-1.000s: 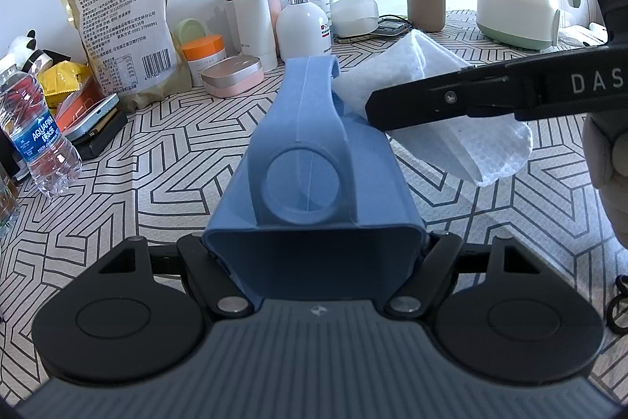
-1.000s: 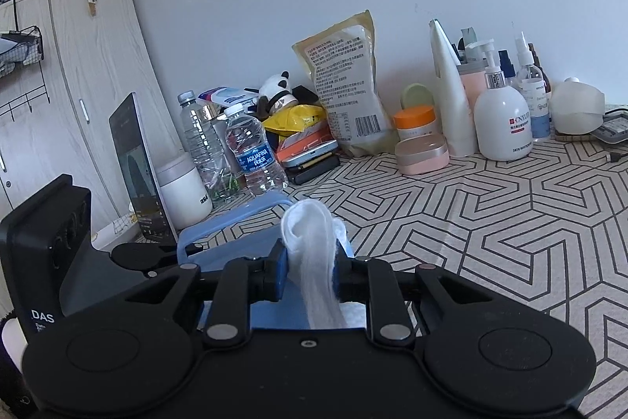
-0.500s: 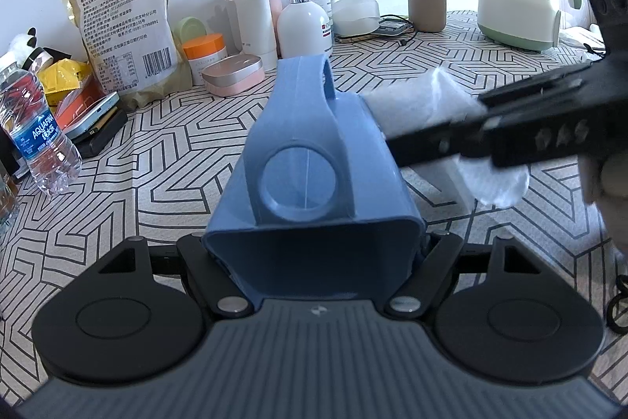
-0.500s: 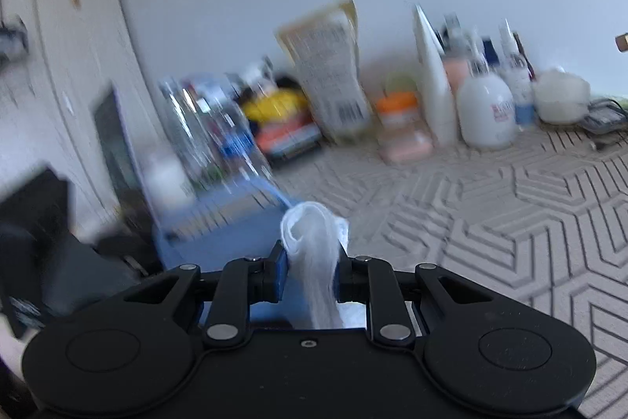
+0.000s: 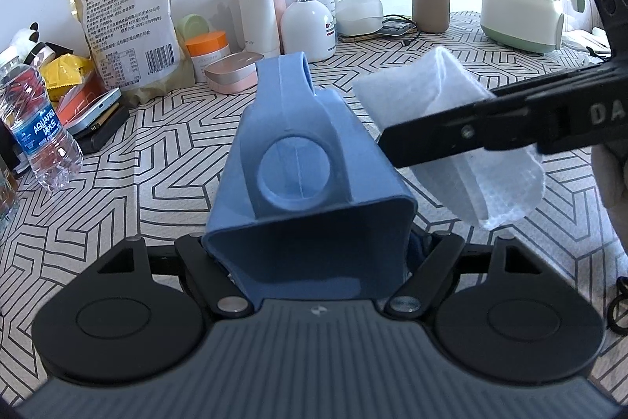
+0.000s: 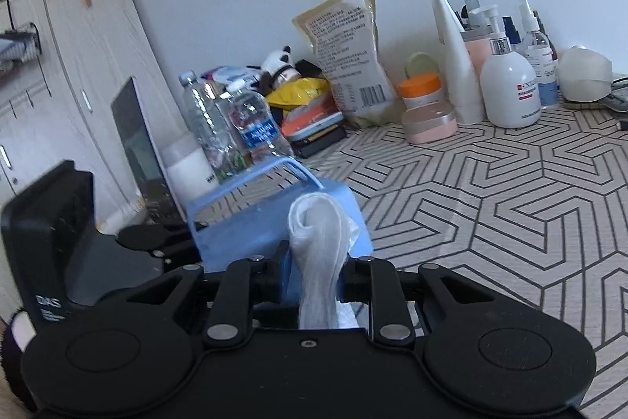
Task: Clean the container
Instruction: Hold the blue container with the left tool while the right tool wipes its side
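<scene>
My left gripper (image 5: 314, 258) is shut on a blue plastic container (image 5: 298, 160) with a handle and holds it tipped on its side above the patterned table. My right gripper (image 6: 316, 273) is shut on a white wipe (image 6: 318, 250) and holds it against the container's right side. In the left wrist view the right gripper (image 5: 392, 148) comes in from the right, with the wipe (image 5: 443, 108) bunched around its fingers. The container (image 6: 251, 222) also shows in the right wrist view, just beyond the wipe.
Along the wall stand a food bag (image 5: 125, 26), an orange-lidded jar (image 5: 206, 50), a pink case (image 5: 235, 71), lotion bottles (image 5: 306, 22), a beige holder (image 5: 429, 2) and a kettle (image 5: 522, 10). Water bottles (image 5: 43, 140) stand at the left. A dark screen (image 6: 139, 148) stands by a cabinet.
My right gripper has wiped along the container's side with the wipe, back and forth, and now sits slightly further right. The left gripper has kept the container still.
</scene>
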`<state>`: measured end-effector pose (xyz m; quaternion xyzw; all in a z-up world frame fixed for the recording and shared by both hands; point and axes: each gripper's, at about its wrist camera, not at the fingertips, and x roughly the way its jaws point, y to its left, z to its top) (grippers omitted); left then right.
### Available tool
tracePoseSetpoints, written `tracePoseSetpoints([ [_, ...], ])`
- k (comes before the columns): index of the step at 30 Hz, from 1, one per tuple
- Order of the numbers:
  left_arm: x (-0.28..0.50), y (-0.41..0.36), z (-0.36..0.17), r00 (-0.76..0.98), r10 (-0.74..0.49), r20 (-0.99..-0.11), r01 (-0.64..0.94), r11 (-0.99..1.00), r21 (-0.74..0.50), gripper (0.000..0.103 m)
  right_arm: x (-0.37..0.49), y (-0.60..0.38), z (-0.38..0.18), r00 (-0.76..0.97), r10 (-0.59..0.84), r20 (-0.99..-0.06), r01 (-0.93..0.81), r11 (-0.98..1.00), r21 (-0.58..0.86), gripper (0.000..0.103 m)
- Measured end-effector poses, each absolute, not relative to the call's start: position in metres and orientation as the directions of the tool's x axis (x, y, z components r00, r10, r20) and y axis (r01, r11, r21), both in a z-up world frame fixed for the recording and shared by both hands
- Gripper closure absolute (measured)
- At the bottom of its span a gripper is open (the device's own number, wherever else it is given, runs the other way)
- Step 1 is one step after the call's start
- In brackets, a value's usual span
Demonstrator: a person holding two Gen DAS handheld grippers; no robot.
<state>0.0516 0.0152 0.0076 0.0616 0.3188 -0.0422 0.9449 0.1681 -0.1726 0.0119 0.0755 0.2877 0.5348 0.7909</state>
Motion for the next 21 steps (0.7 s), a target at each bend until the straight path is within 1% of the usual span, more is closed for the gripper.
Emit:
tracePoseSetpoints([
  [5,0.050,0.012,0.007,0.798,-0.030,-0.602,0.122,0.986,0.113,0.026,0.162,-0.174,0.017,0.214,0.925,-0.315,-0.821,0.345,0.454,0.077],
  [7,0.050,0.014,0.007,0.796,-0.035,-0.604,0.121,0.987,0.102,0.026,0.158,-0.173,0.020,0.179,0.941,-0.287,-0.836,0.300,0.460,0.077],
  [10,0.050,0.014,0.007,0.796,-0.034,-0.604,0.121,0.987,0.103,0.026,0.150,-0.168,0.023,0.174,0.941,-0.289,-0.863,0.288,0.416,0.076],
  [17,0.050,0.014,0.007,0.797,-0.034,-0.603,0.123,0.987,0.107,0.026,0.151,-0.170,0.024,0.171,0.943,-0.286,-0.860,0.284,0.423,0.076],
  [21,0.050,0.014,0.007,0.797,-0.035,-0.603,0.123,0.987,0.106,0.027,0.159,-0.172,0.021,0.193,0.934,-0.300,-0.836,0.317,0.448,0.076],
])
